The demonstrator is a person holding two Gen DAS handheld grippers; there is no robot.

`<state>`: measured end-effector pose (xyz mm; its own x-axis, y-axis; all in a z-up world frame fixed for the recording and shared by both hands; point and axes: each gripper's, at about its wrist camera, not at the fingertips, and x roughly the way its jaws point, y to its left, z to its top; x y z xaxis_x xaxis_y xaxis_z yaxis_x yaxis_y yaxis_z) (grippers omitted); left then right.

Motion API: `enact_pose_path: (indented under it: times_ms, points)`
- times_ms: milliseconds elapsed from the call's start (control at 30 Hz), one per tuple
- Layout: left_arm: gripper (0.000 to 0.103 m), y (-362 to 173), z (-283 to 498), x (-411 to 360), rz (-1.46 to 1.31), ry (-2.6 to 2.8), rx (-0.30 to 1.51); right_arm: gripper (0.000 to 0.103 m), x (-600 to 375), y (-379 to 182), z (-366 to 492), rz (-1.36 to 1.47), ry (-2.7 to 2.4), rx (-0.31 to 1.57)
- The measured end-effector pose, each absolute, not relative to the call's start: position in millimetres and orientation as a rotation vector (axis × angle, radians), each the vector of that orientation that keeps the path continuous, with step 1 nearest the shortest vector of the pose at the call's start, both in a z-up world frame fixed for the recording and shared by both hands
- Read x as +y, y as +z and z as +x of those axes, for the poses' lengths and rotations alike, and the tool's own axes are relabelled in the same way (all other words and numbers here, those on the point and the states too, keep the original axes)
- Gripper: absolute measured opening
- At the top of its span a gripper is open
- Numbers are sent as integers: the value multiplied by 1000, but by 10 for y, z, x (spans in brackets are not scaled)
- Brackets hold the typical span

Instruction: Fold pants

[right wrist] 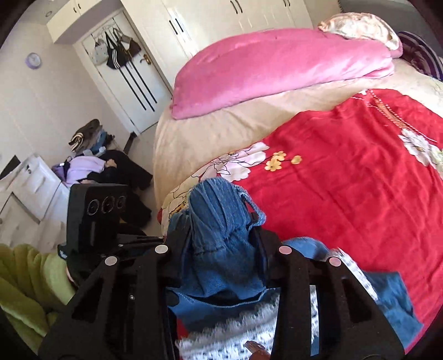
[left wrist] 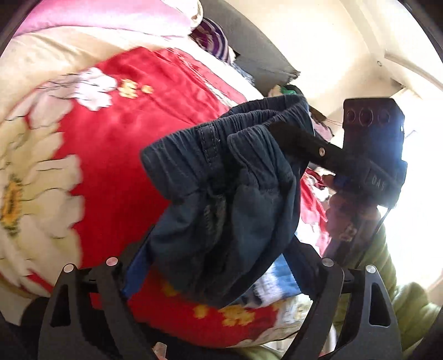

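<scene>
Two grippers are at work over the bed, and both are mine. From the right wrist view, my right gripper (right wrist: 221,235) is clenched on the pants (right wrist: 218,218): a bunched fold of blue cloth stands up between the fingers in the lower middle of the frame, and more of it spills toward the lower right over the red flowered blanket (right wrist: 346,180). From the left wrist view, the same pants (left wrist: 221,177) hang in the centre of the frame, dark blue, with the gathered waistband uppermost. One black finger (left wrist: 299,138) of the right gripper (left wrist: 288,133) comes in from the right and bites into that waistband.

My left gripper (left wrist: 218,243) is released: its fingers stand wide apart at the bottom of the frame, with the lower part of the pants draped between them. Whether the cloth touches the pads I cannot tell.

A green sleeve (left wrist: 401,304) shows at lower right in the left view. In the right view a pink quilt (right wrist: 277,69) lies across the top of the bed, white wardrobes (right wrist: 193,25) fill the upper edge, and a heap of clothes (right wrist: 97,163) sits on the floor at left.
</scene>
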<state>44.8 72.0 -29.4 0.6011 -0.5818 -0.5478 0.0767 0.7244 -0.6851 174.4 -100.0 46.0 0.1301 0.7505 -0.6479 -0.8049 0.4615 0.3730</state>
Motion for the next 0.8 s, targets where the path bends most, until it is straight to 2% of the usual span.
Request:
enact_pose_path:
  times_ms: [67,167,267,300,367,567,800]
  points:
    - [77,-229,488,610,-676,-450,846,30,-1111,496,1713,-62,1131,870]
    - [75,-62,535,367,-657,-512,820,33,-1311,557,1667,-23,1119,826]
    - [75,75,477,48,-604,-608,799,44,-1621,630,1617,39,1079,769]
    - [75,96,470,-66,-573,-631,794,51,-1737,644,1602,59,1063,756]
    - [75,76,459,-283,-492,-649,812,56,-2020,636,1554,88,978,734]
    - [75,-168,494,-566,-360,-602,912,56,-2562,350,1379,122,792,786]
    - [74,-336,570,-612,-231,-515,957,54,-2517,-78,1318,49,670,908]
